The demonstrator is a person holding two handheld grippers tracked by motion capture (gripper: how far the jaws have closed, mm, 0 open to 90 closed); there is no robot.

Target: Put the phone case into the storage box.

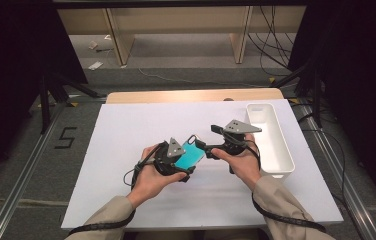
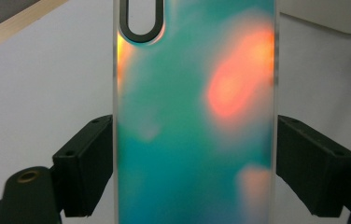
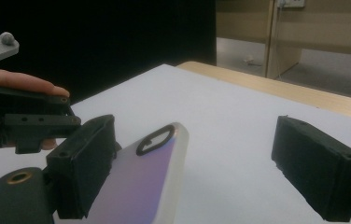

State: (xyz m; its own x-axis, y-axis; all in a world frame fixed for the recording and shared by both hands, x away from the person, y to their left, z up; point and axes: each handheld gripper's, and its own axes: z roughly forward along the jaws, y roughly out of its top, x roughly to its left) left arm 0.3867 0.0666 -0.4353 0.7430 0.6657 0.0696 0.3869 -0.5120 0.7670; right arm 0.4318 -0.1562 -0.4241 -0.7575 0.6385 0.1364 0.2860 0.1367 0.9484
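Observation:
A phone case [image 1: 192,155] with a teal, iridescent back and an oval camera cut-out is held above the white table. My left gripper [image 1: 186,162] is shut on it: in the left gripper view the case [image 2: 192,140] stands upright with both black pads pressed on its long edges. My right gripper [image 1: 207,137] is open at the case's camera end. In the right gripper view the case [image 3: 150,182] leans beside the left pad [image 3: 82,172], while the right pad [image 3: 320,172] stands well clear of it.
A white sheet [image 1: 126,130] covers the table, with a wooden strip [image 1: 191,95] along the far edge. An oblong white bin [image 1: 286,150] stands at the right, close to the right hand. Dark stands and cables flank the table.

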